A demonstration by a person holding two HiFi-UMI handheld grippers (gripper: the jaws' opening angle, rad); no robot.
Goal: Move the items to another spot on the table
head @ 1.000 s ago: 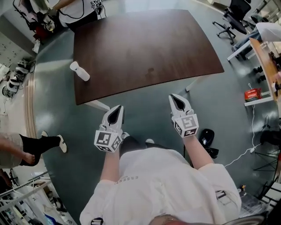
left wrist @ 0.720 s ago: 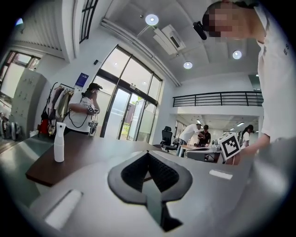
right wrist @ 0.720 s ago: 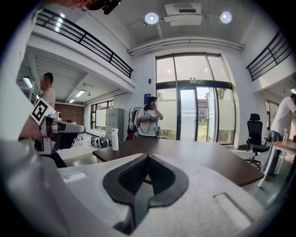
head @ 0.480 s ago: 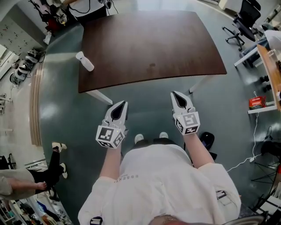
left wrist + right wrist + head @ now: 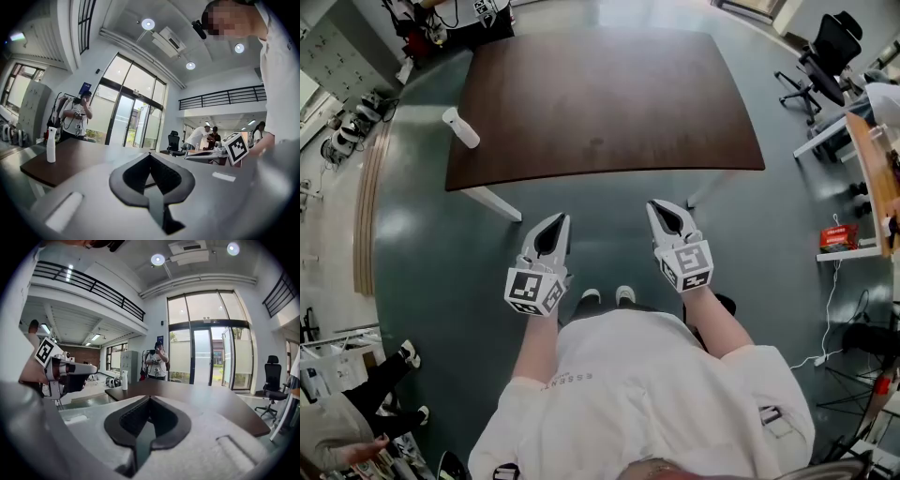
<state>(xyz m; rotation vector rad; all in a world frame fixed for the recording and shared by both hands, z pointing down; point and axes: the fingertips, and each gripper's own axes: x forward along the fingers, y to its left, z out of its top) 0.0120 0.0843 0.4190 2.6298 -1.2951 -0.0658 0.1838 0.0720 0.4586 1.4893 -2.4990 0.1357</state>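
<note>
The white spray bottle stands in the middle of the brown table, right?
Not the middle: the white spray bottle stands at the left edge of the brown table, as the head view shows.

Tabletop (image 5: 609,94) mostly bare; spray bottle (image 5: 460,127) upright at left edge; floor (image 5: 600,202) before table open.

I read the desk (image 5: 609,103) as uniform dark brown. At its 9 o'clock edge, the spray bottle (image 5: 460,127) is plain white. The floor (image 5: 422,253) is dull grey-green with a pale sheen. I log the left tool (image 5: 557,219) and right tool (image 5: 656,206) as light grey, lined black inside. Each carries a marker cube (image 5: 532,292) patterned in black squares on white. The person's shirt (image 5: 656,394) is white. At 3 o'clock, a small box (image 5: 837,237) is red.
</note>
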